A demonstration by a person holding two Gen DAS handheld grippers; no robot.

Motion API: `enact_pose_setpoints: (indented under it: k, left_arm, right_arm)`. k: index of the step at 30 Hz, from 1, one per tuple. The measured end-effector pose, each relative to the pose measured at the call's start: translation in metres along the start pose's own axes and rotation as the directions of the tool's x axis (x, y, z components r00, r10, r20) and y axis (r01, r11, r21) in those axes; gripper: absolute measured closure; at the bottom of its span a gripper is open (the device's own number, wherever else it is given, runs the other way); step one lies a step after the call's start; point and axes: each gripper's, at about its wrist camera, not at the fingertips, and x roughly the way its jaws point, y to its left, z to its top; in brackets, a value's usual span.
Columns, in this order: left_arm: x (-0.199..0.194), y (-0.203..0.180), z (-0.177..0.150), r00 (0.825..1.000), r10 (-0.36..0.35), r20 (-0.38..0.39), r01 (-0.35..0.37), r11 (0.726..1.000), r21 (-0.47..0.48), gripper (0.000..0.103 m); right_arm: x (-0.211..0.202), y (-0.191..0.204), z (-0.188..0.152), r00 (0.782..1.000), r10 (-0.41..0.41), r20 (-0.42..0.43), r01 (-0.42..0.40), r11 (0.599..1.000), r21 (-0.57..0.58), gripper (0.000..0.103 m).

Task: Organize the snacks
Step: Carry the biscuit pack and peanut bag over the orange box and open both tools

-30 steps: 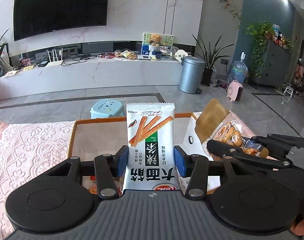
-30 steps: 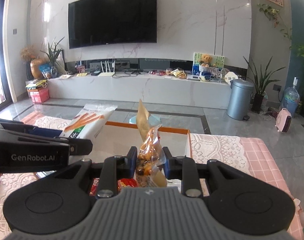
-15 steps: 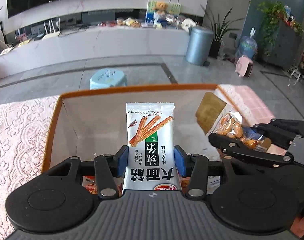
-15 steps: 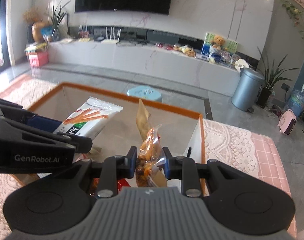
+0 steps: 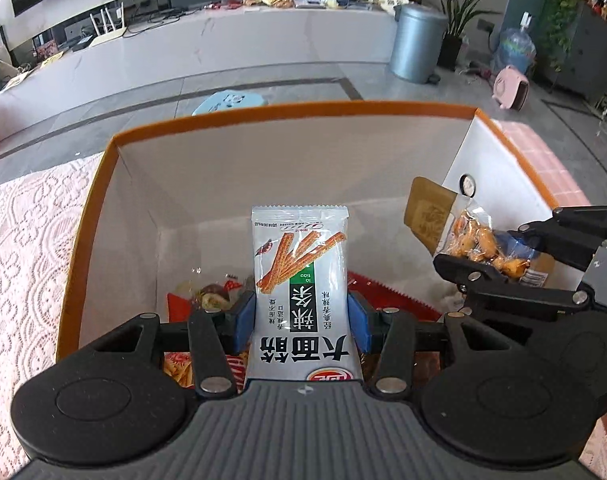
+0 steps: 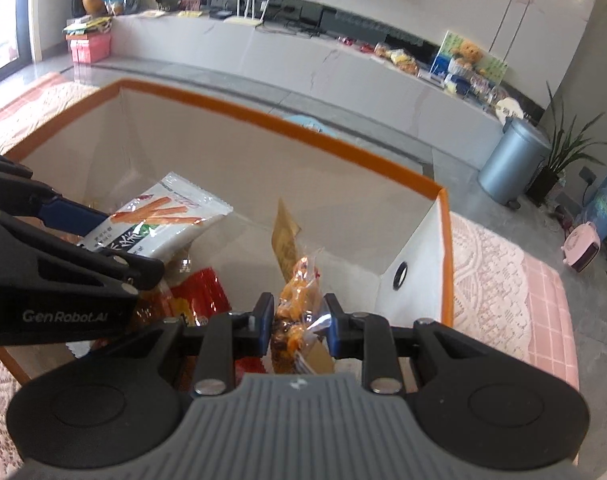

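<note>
The left gripper (image 5: 301,322) pinches a white stick-snack packet (image 5: 301,280) at frame centre, above the orange-rimmed box (image 5: 295,112). At right, the right gripper (image 6: 299,322) is pressed onto a clear bag of golden snacks (image 6: 297,300) — both packets over red wrappers (image 6: 201,292) inside the box.

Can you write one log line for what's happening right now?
left gripper: holds white snack packet | right gripper: holds clear snack bag | both over orange-rimmed box

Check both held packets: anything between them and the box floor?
Nothing visible blocks either. The left gripper holds the white stick-snack packet and the right gripper the clear orange-snack bag over the orange-rimmed box; loose snacks lie beneath.
</note>
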Motion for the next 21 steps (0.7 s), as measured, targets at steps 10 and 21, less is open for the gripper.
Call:
enact_pose_setpoints:
  k: [10,21]
  left_arm:
    - [-0.006,-0.004,-0.003,1.0,0.014,0.003,-0.014,1.0,0.022,0.039]
    - [-0.044,0.004,-0.002,0.996,0.033,0.079,-0.033,0.999,-0.002,0.023]
  right_arm:
    - [-0.002,-0.001,0.001,0.997,0.048,-0.055,-0.045,0.998,0.045,0.078]
    - [-0.039,-0.003,0.006,0.998,0.051,-0.039,-0.048,0.996,0.081,0.055]
